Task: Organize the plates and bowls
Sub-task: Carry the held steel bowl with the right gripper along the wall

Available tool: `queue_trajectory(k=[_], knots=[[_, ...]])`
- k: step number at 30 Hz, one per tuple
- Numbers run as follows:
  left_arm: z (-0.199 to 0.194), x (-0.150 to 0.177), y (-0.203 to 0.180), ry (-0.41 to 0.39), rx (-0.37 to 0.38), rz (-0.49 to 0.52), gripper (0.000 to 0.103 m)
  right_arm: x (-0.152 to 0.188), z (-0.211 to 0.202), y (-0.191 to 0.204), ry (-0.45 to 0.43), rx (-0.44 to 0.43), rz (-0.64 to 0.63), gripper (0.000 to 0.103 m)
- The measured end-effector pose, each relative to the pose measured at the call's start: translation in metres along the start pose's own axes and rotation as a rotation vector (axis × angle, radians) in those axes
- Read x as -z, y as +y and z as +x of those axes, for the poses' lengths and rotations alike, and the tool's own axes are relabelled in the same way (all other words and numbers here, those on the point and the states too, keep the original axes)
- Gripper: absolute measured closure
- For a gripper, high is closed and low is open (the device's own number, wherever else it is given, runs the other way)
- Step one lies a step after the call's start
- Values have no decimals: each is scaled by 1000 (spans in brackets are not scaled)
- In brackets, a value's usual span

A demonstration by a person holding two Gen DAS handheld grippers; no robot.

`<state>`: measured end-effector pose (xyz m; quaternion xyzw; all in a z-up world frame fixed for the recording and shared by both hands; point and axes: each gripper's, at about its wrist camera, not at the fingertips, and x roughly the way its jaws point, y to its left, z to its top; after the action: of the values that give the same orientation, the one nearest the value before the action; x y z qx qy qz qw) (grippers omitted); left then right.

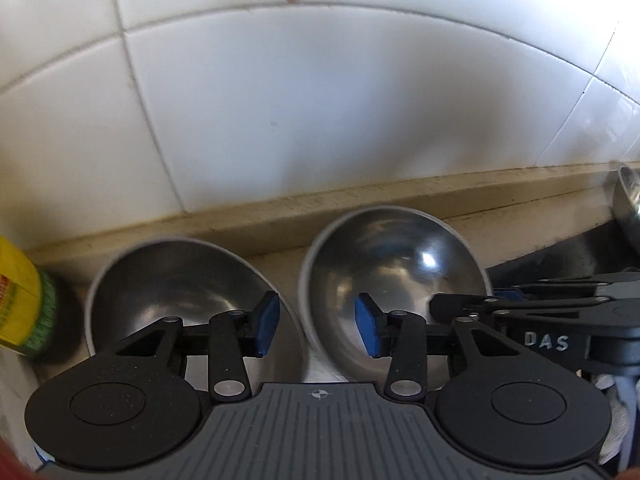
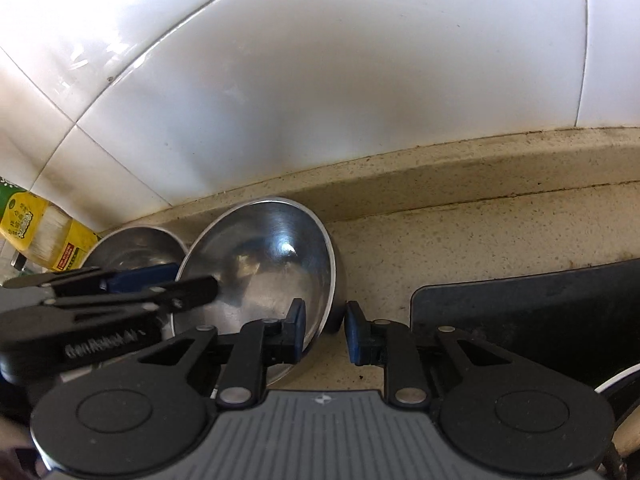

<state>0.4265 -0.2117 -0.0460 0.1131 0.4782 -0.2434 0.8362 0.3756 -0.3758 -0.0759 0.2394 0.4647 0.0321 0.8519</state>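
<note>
Two steel bowls on the beige tabletop, side by side against the low kerb under the white tiled wall. The left bowl sits just beside a yellow-labelled bottle. The right bowl is next to it, rims almost touching. In the right wrist view the right bowl looks tilted, its far edge up against the kerb. Right gripper is closed on that bowl's right-hand rim, with one blue pad inside the wall and the other outside. Left gripper has its jaws somewhat apart and straddles the gap between the bowls. One pad is over the left bowl's near-right rim, the other is inside the right bowl's left wall. Can't tell whether either pad is actually pressing on metal, since the left wrist view is blurred there. Both grippers point steeply down, and the right one's fingers reach into the left wrist view from the right. A black mat lies on the tabletop right of the right bowl, apart from it.
</note>
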Motion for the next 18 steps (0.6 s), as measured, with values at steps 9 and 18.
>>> queue_trajectory(k=[9, 18], knots=[[-39, -20, 0, -100, 41, -24, 44, 1, -6, -3, 4, 2, 10, 80], [4, -7, -19, 46, 65, 8, 49, 8, -8, -16, 27, -11, 73, 79]])
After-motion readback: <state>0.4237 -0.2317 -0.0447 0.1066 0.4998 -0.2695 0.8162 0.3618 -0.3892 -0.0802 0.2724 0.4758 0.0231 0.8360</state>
